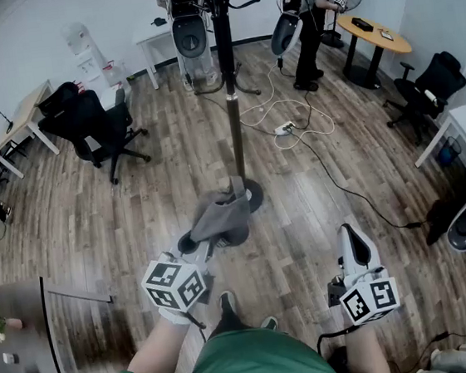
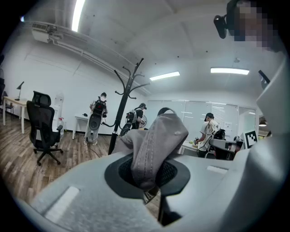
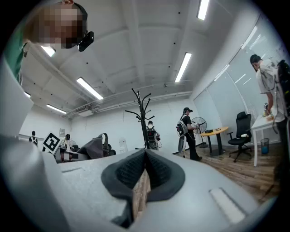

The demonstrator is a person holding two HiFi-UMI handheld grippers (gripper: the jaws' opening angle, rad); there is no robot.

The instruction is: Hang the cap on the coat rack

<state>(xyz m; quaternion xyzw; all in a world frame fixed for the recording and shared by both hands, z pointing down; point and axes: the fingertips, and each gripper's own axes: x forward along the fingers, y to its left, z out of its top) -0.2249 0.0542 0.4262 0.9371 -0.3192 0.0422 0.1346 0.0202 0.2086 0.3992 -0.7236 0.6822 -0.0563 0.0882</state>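
Left gripper (image 1: 209, 244) has its jaws clamped tight on the grey cap (image 1: 219, 215), brim pinched between the pads. The cap is held out in front of the person, short of the coat rack (image 1: 230, 98) and lower than its hooks. Right gripper (image 1: 353, 241) sits off to the side, jaws closed on nothing, above the wood floor (image 1: 135, 209).

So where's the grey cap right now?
In the head view the cap sits low and centre, pinched in the left gripper, in front of the person and just short of the coat rack base.
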